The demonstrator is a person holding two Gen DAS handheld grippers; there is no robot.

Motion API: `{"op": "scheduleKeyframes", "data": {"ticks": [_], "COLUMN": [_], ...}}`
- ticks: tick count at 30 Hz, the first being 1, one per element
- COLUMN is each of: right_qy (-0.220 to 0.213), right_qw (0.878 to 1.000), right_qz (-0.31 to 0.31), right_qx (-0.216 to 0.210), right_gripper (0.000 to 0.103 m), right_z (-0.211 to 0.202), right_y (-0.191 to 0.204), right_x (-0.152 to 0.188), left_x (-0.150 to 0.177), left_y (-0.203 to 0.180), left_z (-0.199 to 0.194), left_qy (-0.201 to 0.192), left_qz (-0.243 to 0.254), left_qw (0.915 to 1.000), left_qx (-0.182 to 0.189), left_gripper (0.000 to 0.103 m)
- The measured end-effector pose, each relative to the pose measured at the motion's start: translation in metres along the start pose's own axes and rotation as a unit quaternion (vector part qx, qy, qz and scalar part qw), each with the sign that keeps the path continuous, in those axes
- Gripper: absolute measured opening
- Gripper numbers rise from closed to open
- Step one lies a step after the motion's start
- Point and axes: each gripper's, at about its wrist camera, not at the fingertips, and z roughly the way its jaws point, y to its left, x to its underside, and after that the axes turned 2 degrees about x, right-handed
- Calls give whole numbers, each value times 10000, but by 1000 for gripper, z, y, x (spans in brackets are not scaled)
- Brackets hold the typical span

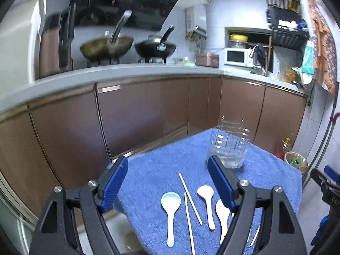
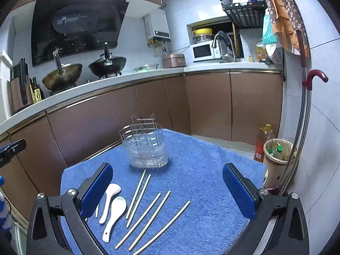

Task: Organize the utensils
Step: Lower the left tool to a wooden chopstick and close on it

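We hold both grippers above a small table draped in a blue towel (image 2: 201,170), in a kitchen with brown cabinets. Our left gripper (image 1: 169,182) hangs with jaws spread wide and empty. Beneath it, going left to right, lies a pale blue spoon (image 1: 171,210) with its bowl at 12 o'clock and handle running to 6; then two chopsticks (image 1: 190,199), long axes from 11 toward 5; then a cream spoon (image 1: 207,201), bowl at 12; then a white spoon (image 1: 222,214), partly hidden behind the right finger. One further stick shows at 5 o'clock past that finger.

Our right gripper (image 2: 167,188) is likewise released, nothing between its blue pads. In its view we count two spoons at 8 o'clock: a pinkish spoon (image 2: 109,201) and a white ladle-spoon (image 2: 114,216), bowls toward 1 o'clock, handles toward 7. To their right we count five loose chopsticks (image 2: 148,214), fanned side by side, all running from 7 toward 1. A sixth stick end peeks beside the left finger.

At 12 o'clock on the towel stands the wire utensil holder (image 2: 146,146) in its clear tray, upright, with nothing in it.
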Motion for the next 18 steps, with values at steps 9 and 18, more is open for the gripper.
{"op": "scheduleKeyframes", "data": {"ticks": [9,18], "right_qy": [772,1903], "right_qw": [9965,9779], "right_qz": [76,351], "right_qx": [-307,-788], "right_gripper": [87,45], "right_z": [40,92], "right_y": [-1,0], "right_x": [15,32], "left_x": [20,35], "left_y": [39,54], "left_z": [58,112], "left_qy": [1034,1867], "left_qz": [-615,-916], "left_qw": [9912,9716], "left_qx": [546,1134], "left_gripper": [76,75]}}
